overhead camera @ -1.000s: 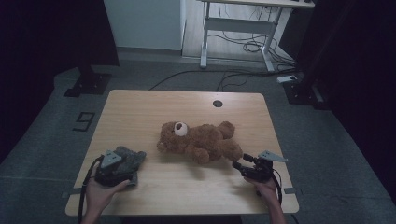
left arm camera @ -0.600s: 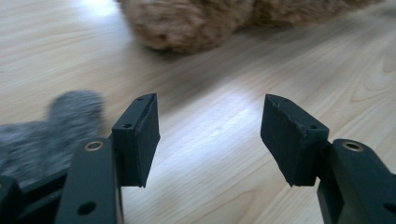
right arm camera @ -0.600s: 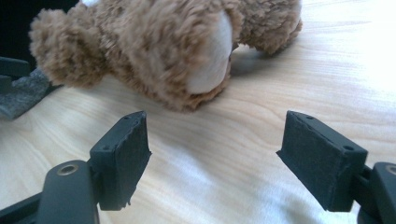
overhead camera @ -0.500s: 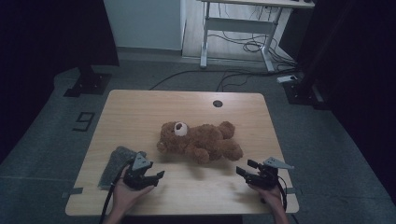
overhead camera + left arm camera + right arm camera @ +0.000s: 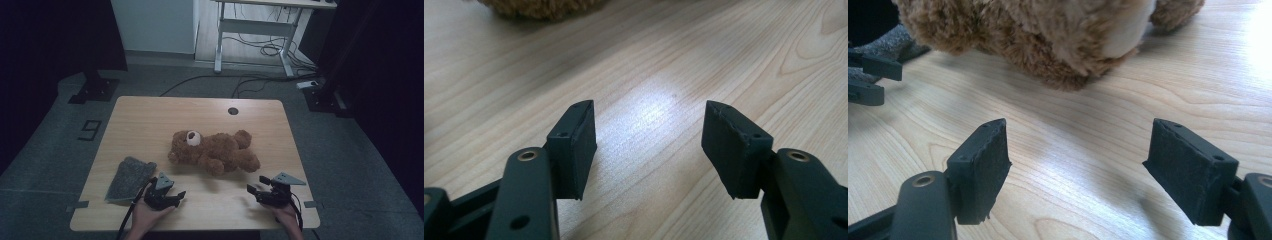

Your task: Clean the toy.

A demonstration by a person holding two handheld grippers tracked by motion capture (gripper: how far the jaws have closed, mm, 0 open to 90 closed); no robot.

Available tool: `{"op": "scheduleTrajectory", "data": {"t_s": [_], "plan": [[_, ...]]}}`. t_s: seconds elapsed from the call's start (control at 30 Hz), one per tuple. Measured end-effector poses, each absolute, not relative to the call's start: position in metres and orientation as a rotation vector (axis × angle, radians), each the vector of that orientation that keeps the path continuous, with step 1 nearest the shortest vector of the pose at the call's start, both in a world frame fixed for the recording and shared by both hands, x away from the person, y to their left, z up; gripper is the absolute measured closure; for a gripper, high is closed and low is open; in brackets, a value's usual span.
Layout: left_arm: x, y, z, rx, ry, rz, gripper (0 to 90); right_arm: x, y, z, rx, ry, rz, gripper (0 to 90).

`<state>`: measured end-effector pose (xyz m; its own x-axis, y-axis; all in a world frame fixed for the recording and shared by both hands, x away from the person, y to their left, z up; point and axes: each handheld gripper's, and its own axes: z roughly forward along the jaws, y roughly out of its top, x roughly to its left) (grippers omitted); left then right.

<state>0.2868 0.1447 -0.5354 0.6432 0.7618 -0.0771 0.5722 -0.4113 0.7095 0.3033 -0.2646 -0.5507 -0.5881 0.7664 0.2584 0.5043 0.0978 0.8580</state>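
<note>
Teddy bear (image 5: 215,151): brown plush, lying on its side at the centre of the high view, pale muzzle turned toward the upper left of the frame, legs toward the right. Rests on the table, touched by neither gripper.
Table (image 5: 150,117): light wood top, round cable hole near its far edge.
Grey cloth (image 5: 130,178): flat felt-like piece, lower left of the high view, on the table just left of the left gripper.
Left gripper (image 5: 172,197): lower centre-left of the high view, held in a hand coming up from the bottom edge; points toward the right side of the frame. Jaws stand wide apart, nothing between them; in the left gripper view bare wood shows between the pads (image 5: 574,147), and a fringe of the bear's fur sits at the upper left edge.
Right gripper (image 5: 255,189): lower right of the high view, below the bear's legs, near but apart from them. Jaws wide apart, holding nothing; in the right gripper view the bear spans the top of the frame beyond the pads (image 5: 983,167), with a clear strip of table between.
Gripper spacing: well apart, one on each side below the bear.
</note>
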Motion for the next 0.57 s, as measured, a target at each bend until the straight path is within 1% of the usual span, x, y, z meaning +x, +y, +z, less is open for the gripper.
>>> {"op": "scheduleTrajectory", "data": {"t_s": [0.57], "plan": [[0.2897, 0.147, -0.5385, 2.14, 1.051, 0.341, 38.9, 0.3039, -0.2658, -0.5514, 1.249, 2.131, 1.488, 24.2]]}}
